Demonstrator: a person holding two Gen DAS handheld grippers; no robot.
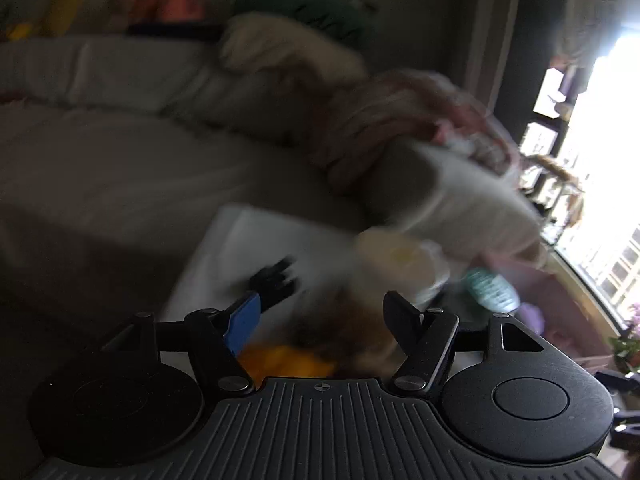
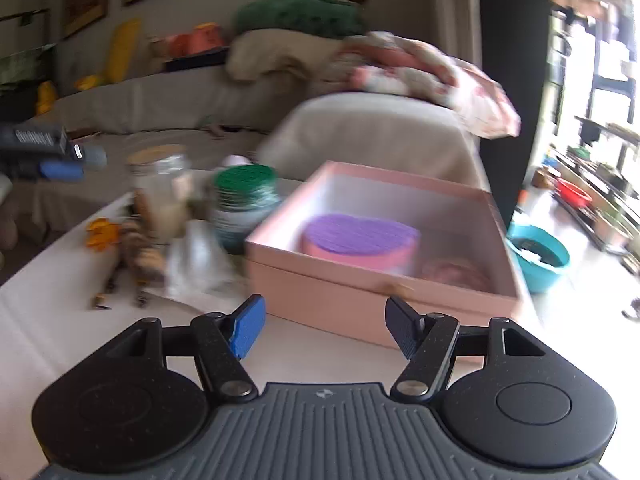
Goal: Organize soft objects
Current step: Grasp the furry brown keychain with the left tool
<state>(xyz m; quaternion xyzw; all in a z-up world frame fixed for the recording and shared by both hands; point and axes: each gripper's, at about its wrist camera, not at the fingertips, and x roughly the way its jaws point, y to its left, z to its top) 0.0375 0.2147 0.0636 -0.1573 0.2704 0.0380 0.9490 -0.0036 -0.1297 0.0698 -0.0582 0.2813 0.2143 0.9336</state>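
While both tools, left (image 1: 320, 320) and right (image 2: 324, 324), gape empty, aim for the toy (image 2: 136, 256). Grip its body, then lift clear of the jars (image 2: 160, 196) toward the box (image 2: 360, 300).

We note a pale pink box (image 2: 384, 300) holding a pink heart-shaped container with a ribbed purple lid (image 2: 360, 236). The jar (image 2: 244, 204) carries a green lid; the blanket (image 2: 432, 76) shows a pink floral pattern.

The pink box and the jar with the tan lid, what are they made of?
The pink box looks like stiff cardboard with a matte finish: flat thin walls, sharp corners, no shine. The jar looks like clear glass, since you can see through it; its tan lid may be wood or cork, but blur leaves that open.
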